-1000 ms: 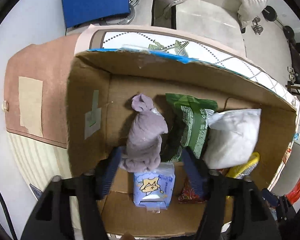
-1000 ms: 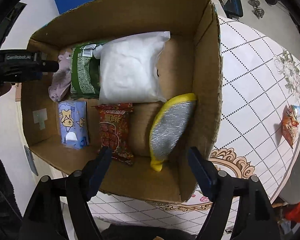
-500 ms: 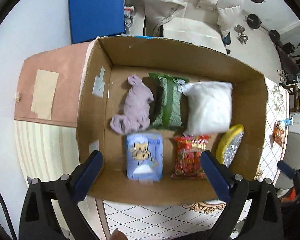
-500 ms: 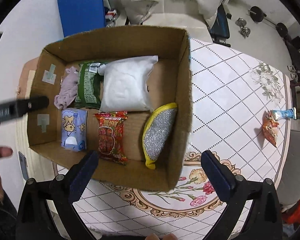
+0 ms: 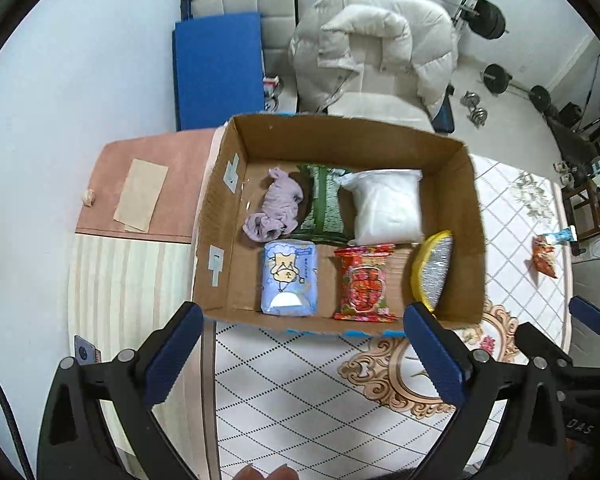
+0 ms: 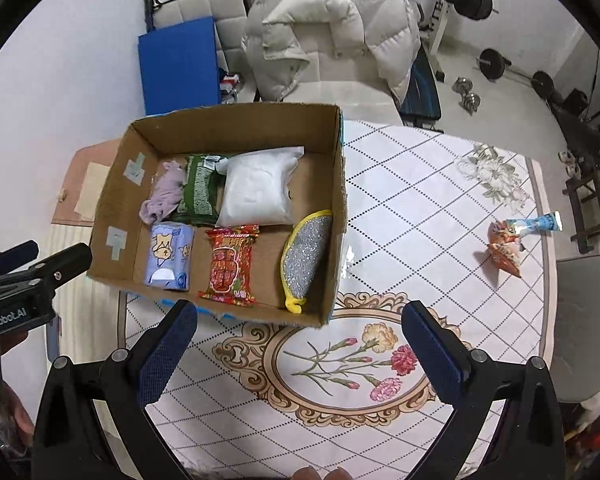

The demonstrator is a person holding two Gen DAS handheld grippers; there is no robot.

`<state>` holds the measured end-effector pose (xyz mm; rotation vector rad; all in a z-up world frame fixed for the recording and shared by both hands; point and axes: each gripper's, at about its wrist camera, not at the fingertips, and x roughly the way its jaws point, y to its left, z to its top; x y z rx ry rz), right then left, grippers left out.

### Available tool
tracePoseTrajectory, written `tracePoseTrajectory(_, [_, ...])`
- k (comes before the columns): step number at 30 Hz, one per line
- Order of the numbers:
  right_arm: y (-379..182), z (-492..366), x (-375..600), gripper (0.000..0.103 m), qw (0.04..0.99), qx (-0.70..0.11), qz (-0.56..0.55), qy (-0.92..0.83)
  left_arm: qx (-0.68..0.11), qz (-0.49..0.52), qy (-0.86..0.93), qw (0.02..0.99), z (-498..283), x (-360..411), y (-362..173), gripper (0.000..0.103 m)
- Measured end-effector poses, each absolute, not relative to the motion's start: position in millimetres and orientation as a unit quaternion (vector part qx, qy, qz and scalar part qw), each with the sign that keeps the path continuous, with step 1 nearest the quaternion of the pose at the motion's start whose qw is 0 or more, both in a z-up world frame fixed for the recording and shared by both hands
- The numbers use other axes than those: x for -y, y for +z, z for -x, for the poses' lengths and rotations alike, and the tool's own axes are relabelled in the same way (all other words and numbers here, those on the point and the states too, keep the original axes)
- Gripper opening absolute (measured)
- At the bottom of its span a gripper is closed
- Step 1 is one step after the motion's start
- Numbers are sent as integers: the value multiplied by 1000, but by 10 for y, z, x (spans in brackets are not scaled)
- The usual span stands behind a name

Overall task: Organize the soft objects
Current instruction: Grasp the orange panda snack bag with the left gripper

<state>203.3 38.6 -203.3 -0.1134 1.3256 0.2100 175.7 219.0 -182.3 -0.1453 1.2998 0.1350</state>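
Note:
An open cardboard box (image 5: 456,184) (image 6: 336,184) stands on the table. In it lie a purple cloth (image 5: 278,210) (image 6: 164,194), a green packet (image 5: 324,206) (image 6: 200,192), a white bag (image 5: 386,206) (image 6: 260,192), a blue tissue pack (image 5: 289,278) (image 6: 168,256), a red snack packet (image 5: 365,282) (image 6: 230,266) and a yellow-rimmed silver scrubber (image 5: 434,270) (image 6: 306,254). My left gripper (image 5: 300,346) is open and empty, above the table in front of the box. My right gripper (image 6: 300,348) is open and empty, also in front of the box.
An orange snack bag (image 6: 506,250) (image 5: 544,258) and a blue-white tube (image 6: 536,224) (image 5: 558,236) lie at the table's right side. A chair with a white puffy jacket (image 6: 332,28) stands behind the table. A pink board (image 5: 148,184) lies left of the box.
Both grippers have pulled up and back out of the box. The left gripper has let go of the purple cloth, which now lies in the box's back left corner.

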Motion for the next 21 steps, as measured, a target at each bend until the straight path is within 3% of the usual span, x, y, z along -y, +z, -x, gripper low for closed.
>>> tracePoseTrajectory(8, [-1697,-1786,-276,103,793,-596,34,118,-580,59,69,809,-1499,-2053,-1530,103])
tracePoseTrajectory(21, [-1624,-1828,-2,103,787,-596,-20,157,-563,19,93,821,-1503,-1697,-1287,103])
